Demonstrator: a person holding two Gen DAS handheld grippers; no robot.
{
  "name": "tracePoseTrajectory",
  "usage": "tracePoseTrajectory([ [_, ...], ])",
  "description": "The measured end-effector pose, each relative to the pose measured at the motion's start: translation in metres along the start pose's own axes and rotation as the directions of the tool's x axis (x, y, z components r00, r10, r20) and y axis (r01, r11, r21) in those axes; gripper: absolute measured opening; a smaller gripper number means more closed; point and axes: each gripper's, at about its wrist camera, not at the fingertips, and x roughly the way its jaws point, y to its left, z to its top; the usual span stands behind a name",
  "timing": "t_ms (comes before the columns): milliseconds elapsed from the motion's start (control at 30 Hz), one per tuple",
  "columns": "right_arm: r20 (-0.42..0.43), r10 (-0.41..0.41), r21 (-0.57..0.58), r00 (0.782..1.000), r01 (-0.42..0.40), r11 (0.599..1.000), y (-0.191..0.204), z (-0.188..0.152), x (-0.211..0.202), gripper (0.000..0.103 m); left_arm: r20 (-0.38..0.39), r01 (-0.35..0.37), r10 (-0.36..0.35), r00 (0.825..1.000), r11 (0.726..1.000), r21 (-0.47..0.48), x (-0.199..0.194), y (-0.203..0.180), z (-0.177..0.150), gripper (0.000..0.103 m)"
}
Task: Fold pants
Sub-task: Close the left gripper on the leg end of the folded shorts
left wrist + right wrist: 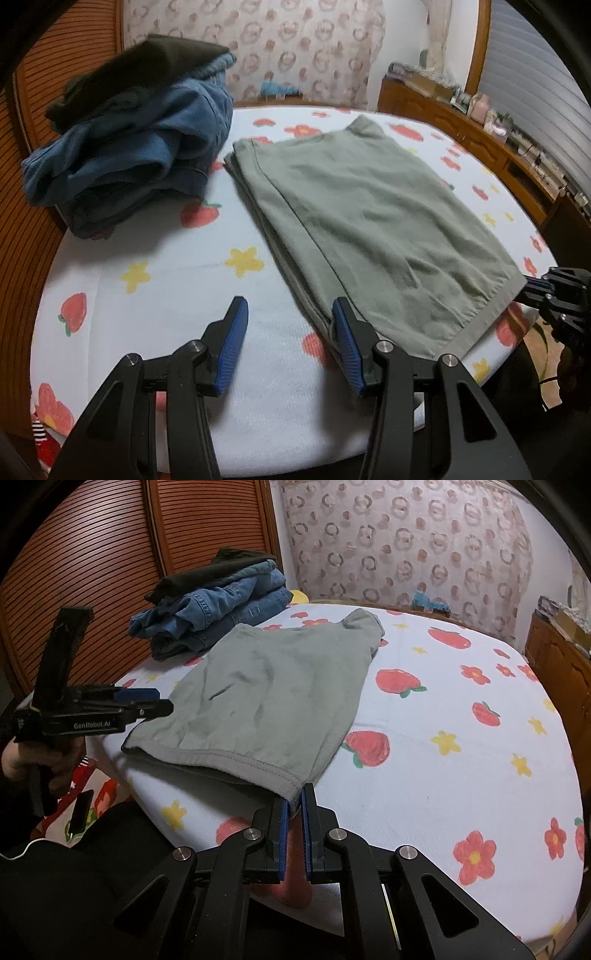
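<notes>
The grey-green pants [369,221] lie folded flat on the bed [166,288], waistband toward me; they also show in the right wrist view [266,690]. My left gripper [290,314] is open and empty, its right finger beside the pants' near left corner. It shows from the side in the right wrist view [155,701], at the left corner of the waistband. My right gripper [294,794] is nearly closed on the right corner of the waistband [258,766], with cloth between the blue pads [282,834]. It shows at the right edge of the left wrist view [535,286].
A stack of folded blue jeans with a dark garment on top [140,147] sits at the bed's far left, also in the right wrist view [221,602]. A wooden slatted wardrobe [92,554] stands left. A wooden dresser with clutter [480,133] runs along the right. A phone [79,816] lies on the floor.
</notes>
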Motion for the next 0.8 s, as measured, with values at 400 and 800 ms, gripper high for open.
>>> tracePoseTrajectory([
  [400,-0.002,0.003,0.008,1.000,-0.003,1.000,-0.001,-0.001,0.001,0.006,0.038,0.098,-0.096,0.995,0.995,-0.035,-0.025,-0.003,-0.010,0.049],
  [800,-0.003,0.004,0.010,1.000,-0.004,1.000,-0.001,0.000,0.001,0.006,-0.017,0.170,-0.170,0.985,0.985,-0.013,-0.026,-0.023,-0.028,0.040],
])
